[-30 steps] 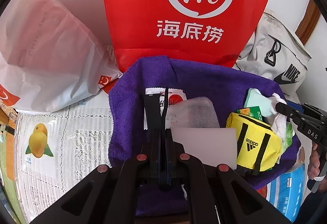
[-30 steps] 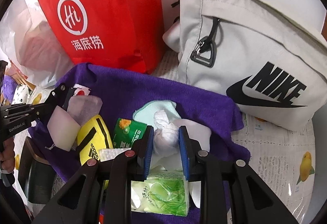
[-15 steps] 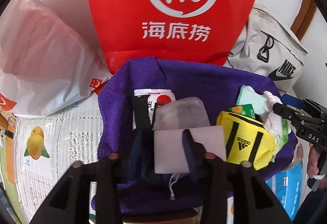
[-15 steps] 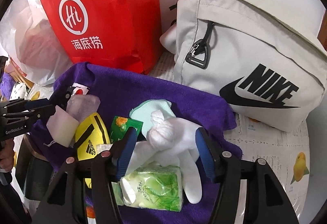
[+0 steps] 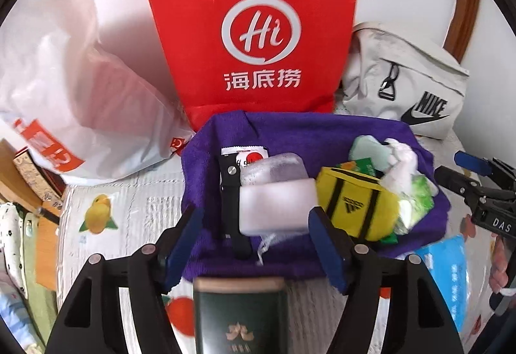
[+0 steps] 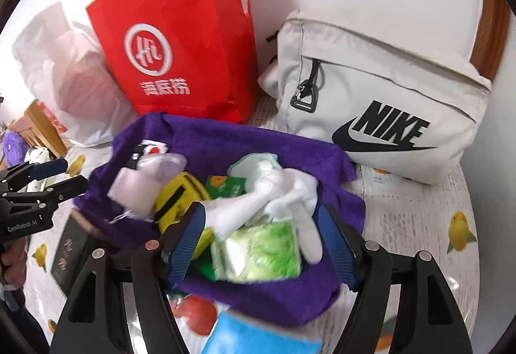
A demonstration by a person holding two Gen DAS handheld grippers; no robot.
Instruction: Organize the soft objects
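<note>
Soft objects sit heaped on the purple towel [image 5: 322, 134] on the counter; both the left gripper [image 5: 258, 241] and right gripper [image 6: 262, 241] have jaws opening, gripping nothing. Risk: the white glove [image 6: 290, 189] could slide off the green tissue pack [image 6: 261, 254].

We've got two matching black plastic claws, left claw [image 5: 254, 241] and right claw [image 6: 262, 239], with blue ribbed pads [image 6: 187, 241], silver screws, white "GenRobot.AI" and "DAS" lettering.
</note>
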